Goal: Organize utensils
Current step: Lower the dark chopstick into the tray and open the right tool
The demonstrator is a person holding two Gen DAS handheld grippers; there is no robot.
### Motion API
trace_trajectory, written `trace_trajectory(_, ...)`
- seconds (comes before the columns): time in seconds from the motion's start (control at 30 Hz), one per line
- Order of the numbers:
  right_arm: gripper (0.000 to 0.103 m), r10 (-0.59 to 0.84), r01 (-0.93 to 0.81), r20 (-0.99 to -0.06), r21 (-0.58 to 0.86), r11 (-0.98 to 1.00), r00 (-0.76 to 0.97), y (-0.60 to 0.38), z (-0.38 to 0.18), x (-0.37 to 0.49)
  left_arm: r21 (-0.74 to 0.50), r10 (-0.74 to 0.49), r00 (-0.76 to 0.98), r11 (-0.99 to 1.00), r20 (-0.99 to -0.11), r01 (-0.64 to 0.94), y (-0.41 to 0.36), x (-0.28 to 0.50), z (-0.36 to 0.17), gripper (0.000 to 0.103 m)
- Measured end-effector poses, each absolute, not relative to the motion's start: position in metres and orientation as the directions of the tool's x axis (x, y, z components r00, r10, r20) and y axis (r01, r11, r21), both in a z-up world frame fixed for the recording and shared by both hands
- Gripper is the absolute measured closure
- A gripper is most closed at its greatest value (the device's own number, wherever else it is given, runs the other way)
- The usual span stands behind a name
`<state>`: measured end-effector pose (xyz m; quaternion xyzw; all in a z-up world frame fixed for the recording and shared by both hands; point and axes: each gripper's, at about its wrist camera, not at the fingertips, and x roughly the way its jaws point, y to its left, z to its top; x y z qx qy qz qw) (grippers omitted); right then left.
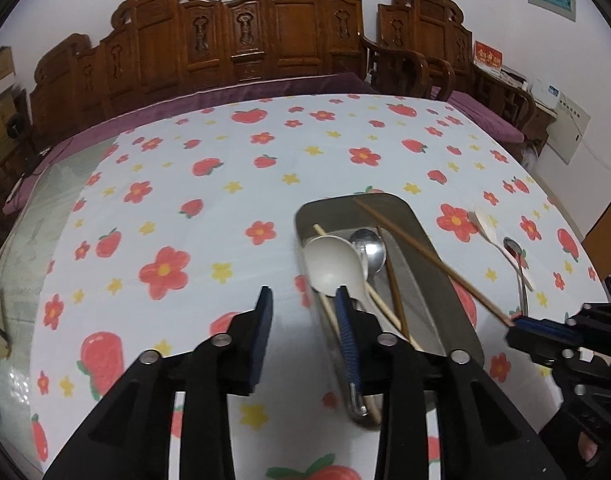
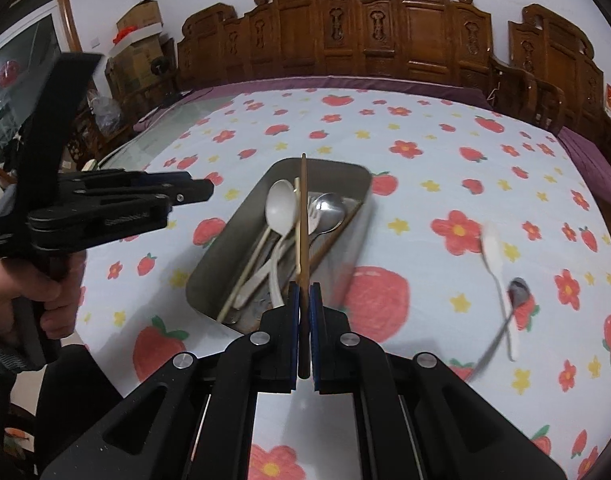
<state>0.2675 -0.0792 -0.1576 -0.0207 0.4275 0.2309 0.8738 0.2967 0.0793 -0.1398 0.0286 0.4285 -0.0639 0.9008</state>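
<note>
tray (image 2: 357, 184) crowded w/ utensils, cloth (image 1: 185, 184) left open

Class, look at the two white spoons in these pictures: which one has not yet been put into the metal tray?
The white spoon on the tablecloth, lying beside a metal spoon right of the metal tray. The other white spoon already lies inside the tray among the chopsticks.

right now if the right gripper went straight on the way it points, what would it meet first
Probably the metal tray. The right gripper, shut on a dark chopstick, points down over it, so the chopstick tip would likely meet the tray's far end first. Depth is hard to judge.
</note>
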Motion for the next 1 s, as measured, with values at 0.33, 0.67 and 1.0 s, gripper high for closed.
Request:
trace_trajectory(0.33,0.097,0.370,-0.354,-0.802,0.213,0.911,0.469,-0.060,-0.179,0.299,-0.004,-0.073,0.640,0.994,-0.765,0.109,0.105,0.286,-0.131,0.062)
trace_trajectory(0.67,0.097,0.358,-0.332,-0.819,0.220,0.917,0.449,-0.047,-0.190,0.314,-0.006,-0.071,0.648,0.995,-0.758,0.101,0.114,0.281,-0.123,0.062)
trace_trajectory(1.0,0.093,0.395,-0.368,-0.808,0.240,0.898,0.437,-0.043,-0.191,0.312,-0.003,-0.072,0.656,0.994,-0.751,0.106,0.111,0.279,-0.118,0.061)
